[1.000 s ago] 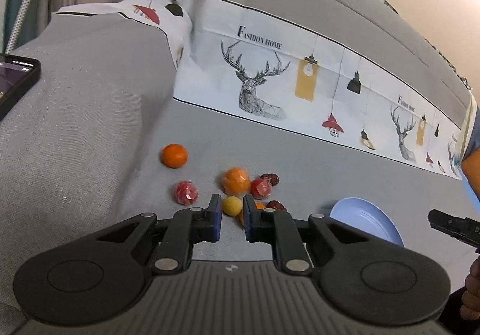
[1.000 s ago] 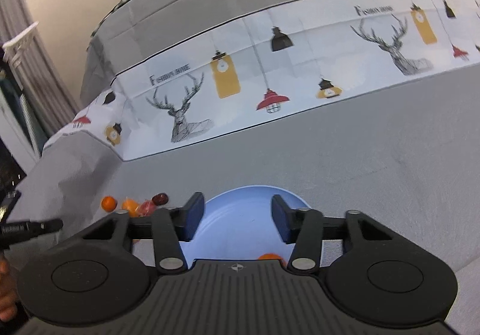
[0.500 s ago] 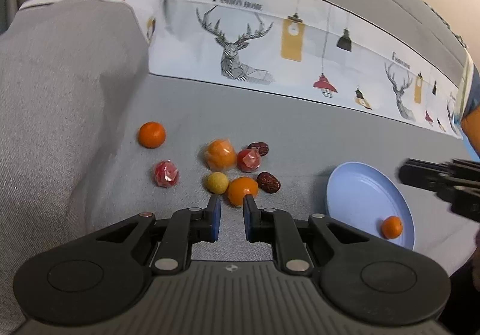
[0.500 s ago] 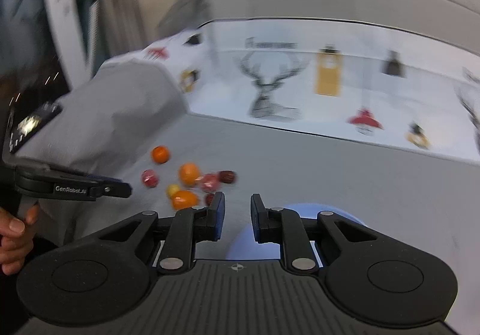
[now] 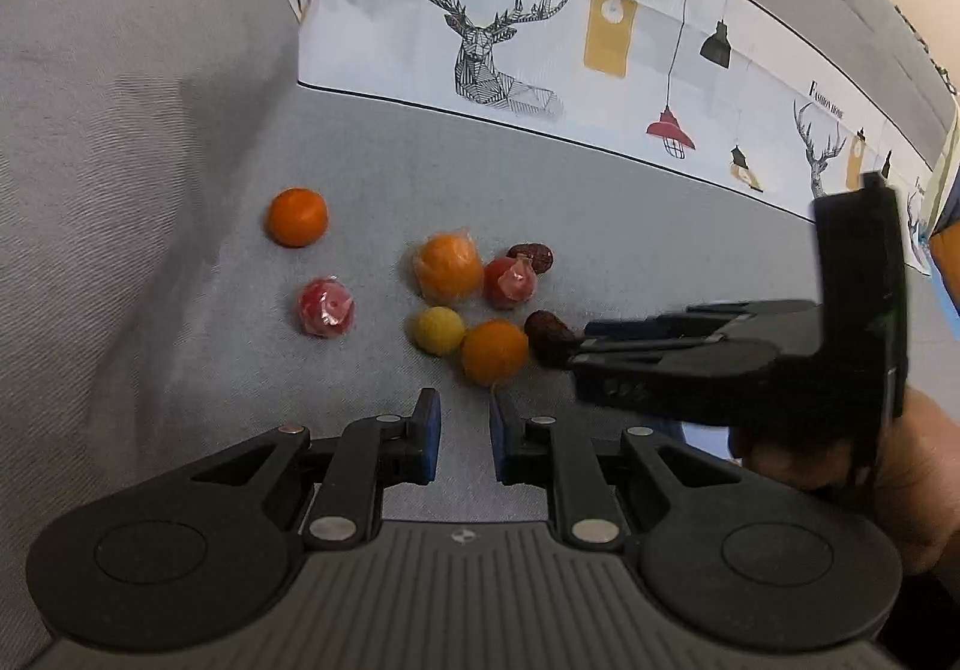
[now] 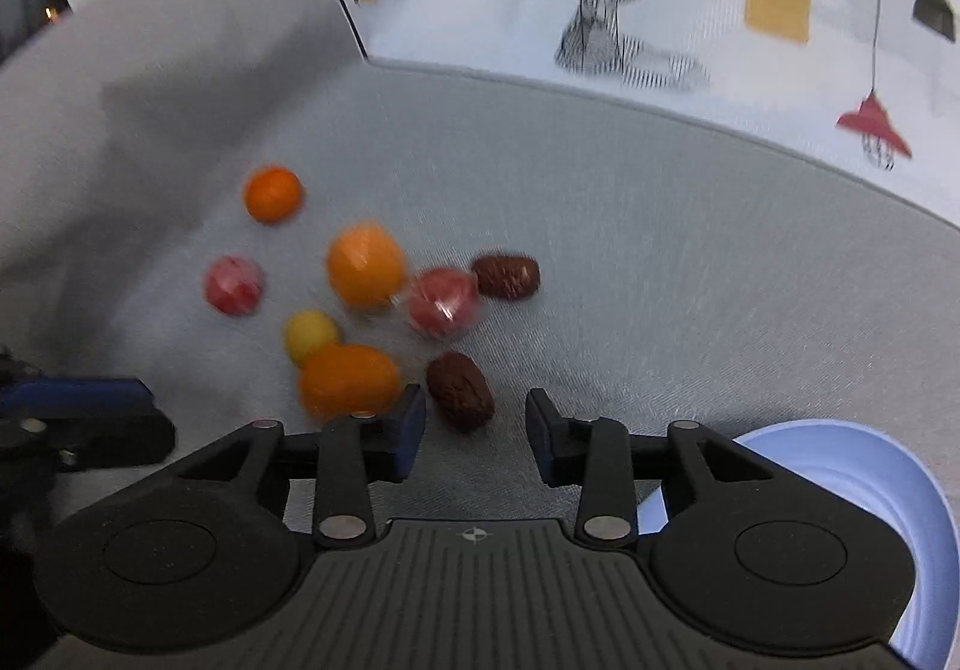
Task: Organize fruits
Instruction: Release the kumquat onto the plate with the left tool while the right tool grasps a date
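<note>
Now, a scatter of small fruit on a covered sofa, two hand-held grippers over it.
Sofa seat (image 5: 630,202): grey woven fabric, all the loose fruit lying on it near the left armrest.
Backrest cover (image 5: 540,45): white cloth printed with deer heads and hanging lamps; the words "FASHION HOME" are legible above a deer.
Plate (image 6: 840,466): pale blue, at the right edge of the right wrist view, just beside the right gripper; what it holds cannot be seen.
Right gripper (image 6: 476,424): low over the seat, fingers parted and empty, a dark date (image 6: 460,389) lying between the fingertips; from the left wrist view it reaches in from the right, level with the seat, held in a bare hand (image 5: 840,466).
Left gripper (image 5: 465,424): fingers a narrow gap apart, holding nothing, tips just short of the fruit cluster.
Wrapped orange (image 5: 450,269): largest fruit, in clear film, centre of the cluster.
Near orange (image 5: 494,350): bare, closest to the left gripper, touching the yellow fruit.
Far orange (image 5: 297,217): alone, well apart to the left.
Red wrapped fruits: one (image 5: 510,281) beside the wrapped orange, one (image 5: 324,307) apart to the left.
Yellow fruit (image 5: 436,331): small, round, matte.
Second date (image 5: 531,254): dark, wrinkled, behind the red fruit.
</note>
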### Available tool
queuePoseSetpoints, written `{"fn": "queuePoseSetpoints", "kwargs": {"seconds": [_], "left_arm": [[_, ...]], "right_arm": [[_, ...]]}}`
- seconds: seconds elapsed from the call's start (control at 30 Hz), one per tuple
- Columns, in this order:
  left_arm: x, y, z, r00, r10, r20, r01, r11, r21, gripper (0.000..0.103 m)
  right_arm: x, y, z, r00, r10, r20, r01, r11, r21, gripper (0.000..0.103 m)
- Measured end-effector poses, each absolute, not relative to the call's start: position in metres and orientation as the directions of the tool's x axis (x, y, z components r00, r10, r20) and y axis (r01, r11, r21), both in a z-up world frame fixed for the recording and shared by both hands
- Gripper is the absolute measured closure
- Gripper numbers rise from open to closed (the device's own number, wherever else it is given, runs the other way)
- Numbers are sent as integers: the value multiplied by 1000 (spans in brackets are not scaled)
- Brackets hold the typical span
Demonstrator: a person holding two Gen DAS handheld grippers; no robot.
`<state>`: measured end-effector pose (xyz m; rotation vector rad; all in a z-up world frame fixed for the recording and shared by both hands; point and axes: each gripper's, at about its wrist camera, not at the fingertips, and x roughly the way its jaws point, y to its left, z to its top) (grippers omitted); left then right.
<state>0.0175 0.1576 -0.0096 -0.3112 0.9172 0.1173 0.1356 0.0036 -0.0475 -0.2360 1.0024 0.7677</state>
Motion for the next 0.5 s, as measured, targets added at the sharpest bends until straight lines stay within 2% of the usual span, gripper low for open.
{"fn": "queuePoseSetpoints", "kwargs": {"seconds": [0.07, 0.17, 0.23, 0.27, 0.5], "left_arm": [[26, 155, -13, 607, -31, -794, -221, 953, -206, 76], [40, 147, -20, 604, -26, -797, -201, 962, -184, 70], [48, 143, -25, 602, -14, -798, -197, 966, -165, 60], [51, 140, -26, 614, 0, -790, -193, 970, -149, 58], [68, 110, -35, 692, 59, -719, -91, 996, -5, 57]], "right_arm": [[134, 5, -49, 286, 489, -824, -689, 703, 178, 81], [136, 0, -42, 285, 501, -818, -678, 708, 197, 81], [141, -9, -34, 309, 516, -799, -647, 730, 222, 81], [144, -13, -31, 328, 522, -787, -629, 743, 231, 81], [170, -42, -28, 430, 465, -774, -435, 858, 274, 81]]}}
